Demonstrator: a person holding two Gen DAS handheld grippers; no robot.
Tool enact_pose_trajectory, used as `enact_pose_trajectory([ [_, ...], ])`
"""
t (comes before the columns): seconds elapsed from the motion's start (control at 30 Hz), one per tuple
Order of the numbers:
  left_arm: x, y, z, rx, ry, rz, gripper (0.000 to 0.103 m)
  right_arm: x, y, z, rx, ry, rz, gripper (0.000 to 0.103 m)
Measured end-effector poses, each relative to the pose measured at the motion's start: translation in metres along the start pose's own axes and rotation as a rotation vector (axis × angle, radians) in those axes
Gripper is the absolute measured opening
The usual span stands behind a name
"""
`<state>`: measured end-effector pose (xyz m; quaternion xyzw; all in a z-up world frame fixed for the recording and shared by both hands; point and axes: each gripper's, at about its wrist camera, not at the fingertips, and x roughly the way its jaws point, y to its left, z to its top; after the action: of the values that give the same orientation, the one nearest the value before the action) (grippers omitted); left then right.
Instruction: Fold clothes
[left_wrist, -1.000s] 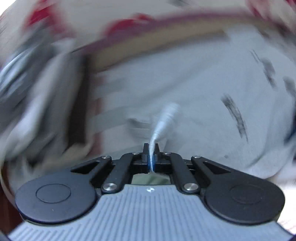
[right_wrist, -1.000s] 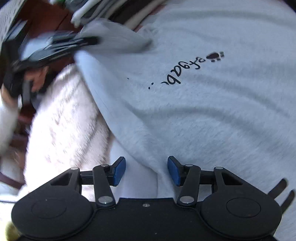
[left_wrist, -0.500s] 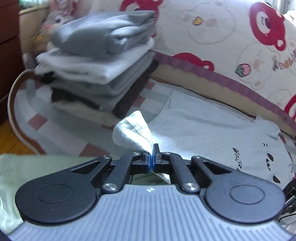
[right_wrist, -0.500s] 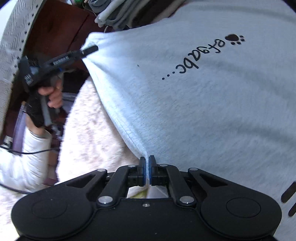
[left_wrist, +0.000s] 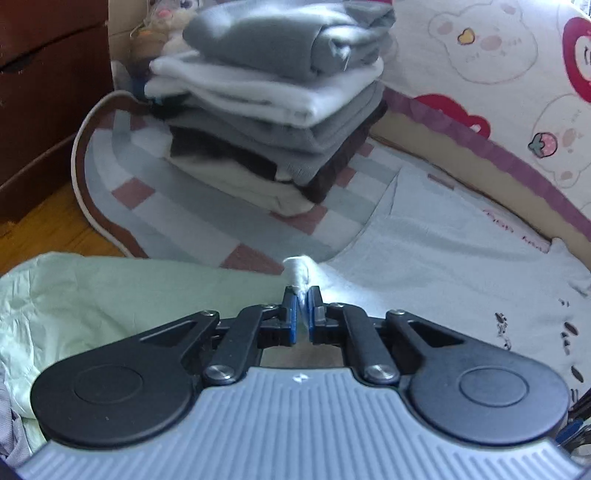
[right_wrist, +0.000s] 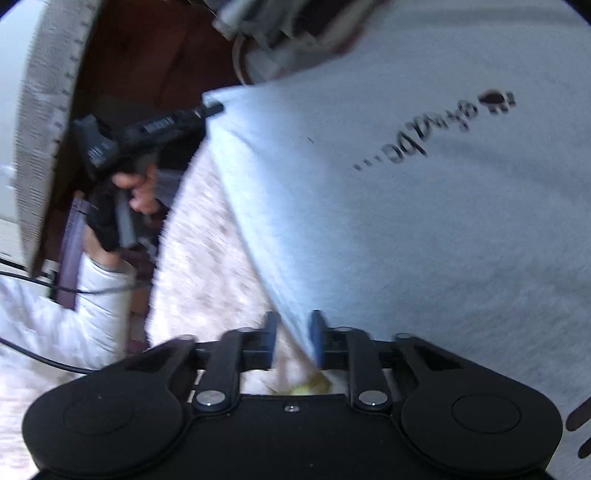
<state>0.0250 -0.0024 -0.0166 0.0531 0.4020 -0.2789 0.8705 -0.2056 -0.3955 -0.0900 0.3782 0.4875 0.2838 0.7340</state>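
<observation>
A pale grey shirt (left_wrist: 443, 266) with black lettering lies spread on the bed. In the right wrist view the shirt (right_wrist: 406, 221) fills the right side, its edge stretched in a straight line. My left gripper (left_wrist: 303, 310) is shut on a bunched corner of it. The right wrist view shows that gripper (right_wrist: 212, 109) at the far end of the edge, held by a hand (right_wrist: 136, 188). My right gripper (right_wrist: 293, 328) stands open, with the near end of the shirt's edge running loosely between its fingers.
A tall stack of folded clothes (left_wrist: 280, 110) sits on the striped sheet (left_wrist: 177, 206) ahead. A light green garment (left_wrist: 129, 295) lies at the near left. A bear-print cushion (left_wrist: 498, 74) lines the far side, dark wooden furniture (left_wrist: 44, 92) the left. A white fuzzy blanket (right_wrist: 207, 258) lies under the shirt.
My right gripper shut on the shirt's edge half a second ago and has now parted. The left gripper has drawn its corner out and lowered it, and the stack looks closer.
</observation>
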Motion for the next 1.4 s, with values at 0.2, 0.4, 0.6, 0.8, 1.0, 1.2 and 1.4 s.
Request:
enact_pose_trajectory([
  [0.2, -0.028, -0.029, 0.024, 0.211, -0.180, 0.201, 0.007, -0.039, -0.013, 0.021, 0.020, -0.186, 0.022, 0.047],
  [0.4, -0.001, -0.040, 0.062, 0.195, -0.115, -0.004, 0.010, -0.070, -0.044, 0.047, 0.111, -0.356, -0.192, 0.048],
  [0.6, 0.128, -0.120, 0.094, 0.359, 0.115, -0.315, 0.038, -0.100, -0.087, 0.063, 0.249, -0.528, -0.635, 0.048],
  [0.8, 0.251, -0.168, 0.107, 0.425, 0.202, -0.182, 0.034, -0.139, -0.114, 0.046, 0.241, -0.612, -0.955, 0.048],
  [1.0, 0.286, -0.177, 0.110, 0.404, 0.201, -0.163, 0.036, -0.177, -0.136, 0.010, 0.313, -0.705, -1.094, 0.048],
  [1.2, 0.321, -0.185, 0.113, 0.382, 0.200, -0.143, 0.037, -0.211, -0.162, -0.020, 0.381, -0.742, -1.219, 0.049],
  [1.4, 0.329, -0.195, 0.109, 0.467, 0.126, -0.160, 0.002, -0.225, -0.181, -0.042, 0.392, -0.796, -1.248, 0.054],
])
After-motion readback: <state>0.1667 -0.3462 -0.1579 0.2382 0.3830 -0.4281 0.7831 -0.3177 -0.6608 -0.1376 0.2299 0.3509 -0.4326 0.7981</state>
